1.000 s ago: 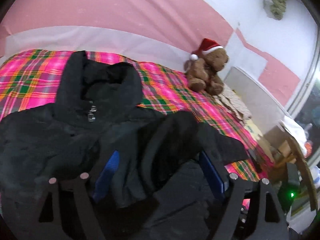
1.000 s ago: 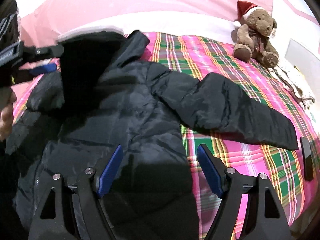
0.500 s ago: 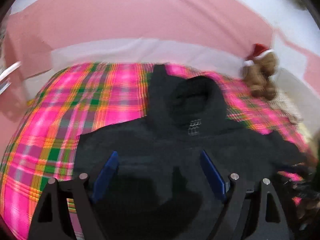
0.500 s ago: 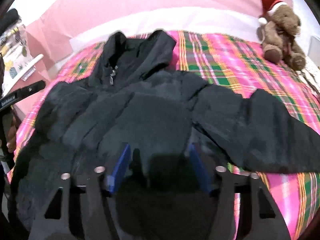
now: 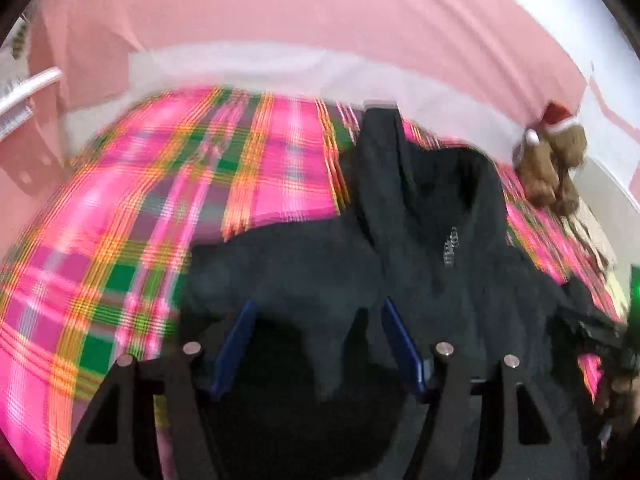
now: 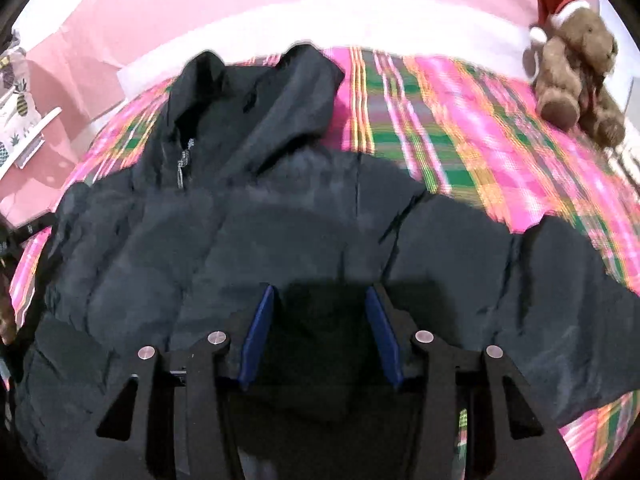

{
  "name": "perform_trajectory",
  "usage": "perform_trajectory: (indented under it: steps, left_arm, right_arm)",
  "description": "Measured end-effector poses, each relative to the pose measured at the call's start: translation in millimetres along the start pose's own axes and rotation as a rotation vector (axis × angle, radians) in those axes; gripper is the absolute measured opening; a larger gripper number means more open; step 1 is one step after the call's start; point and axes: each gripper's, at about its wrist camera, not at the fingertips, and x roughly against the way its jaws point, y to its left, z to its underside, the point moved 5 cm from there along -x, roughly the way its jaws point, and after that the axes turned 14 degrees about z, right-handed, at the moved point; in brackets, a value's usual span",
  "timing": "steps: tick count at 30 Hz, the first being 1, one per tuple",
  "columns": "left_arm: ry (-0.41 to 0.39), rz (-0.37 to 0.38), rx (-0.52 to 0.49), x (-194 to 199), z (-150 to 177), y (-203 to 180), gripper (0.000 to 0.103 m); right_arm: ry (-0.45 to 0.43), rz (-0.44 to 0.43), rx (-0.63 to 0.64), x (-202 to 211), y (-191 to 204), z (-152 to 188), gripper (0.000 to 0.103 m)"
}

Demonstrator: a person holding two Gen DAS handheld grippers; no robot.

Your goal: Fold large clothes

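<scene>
A large black hooded jacket (image 6: 280, 208) lies spread face up on the pink plaid bedspread (image 6: 480, 128), hood toward the wall, zipper pull near the collar. It also shows in the left wrist view (image 5: 420, 248). My right gripper (image 6: 320, 300) is open low over the jacket's middle, nothing between its blue pads. My left gripper (image 5: 316, 312) is open over the jacket's left side near its edge, and empty. One sleeve (image 6: 540, 280) stretches to the right.
A brown teddy bear (image 6: 576, 68) in a red Santa hat sits at the bed's far right corner and shows in the left wrist view (image 5: 552, 168). A pink and white wall (image 5: 320, 20) runs behind the bed. Plaid bedspread (image 5: 140, 220) lies bare left of the jacket.
Both grippers have swung and dropped closer to the jacket. The left view has turned left toward the bare bedspread. Both jaws have narrowed a little, and both stay open.
</scene>
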Motion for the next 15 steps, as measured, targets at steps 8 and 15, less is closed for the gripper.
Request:
perform_trajectory:
  steps: [8,15]
  left_arm:
    - [0.076,-0.103,-0.001,-49,12,29,0.068]
    - [0.081,-0.094,0.016,-19,18,14,0.068]
  right_arm:
    - [0.087,-0.005,0.005,-48,7,3,0.049]
    - [0.048,0.038,-0.004,-8,-5,6,0.049]
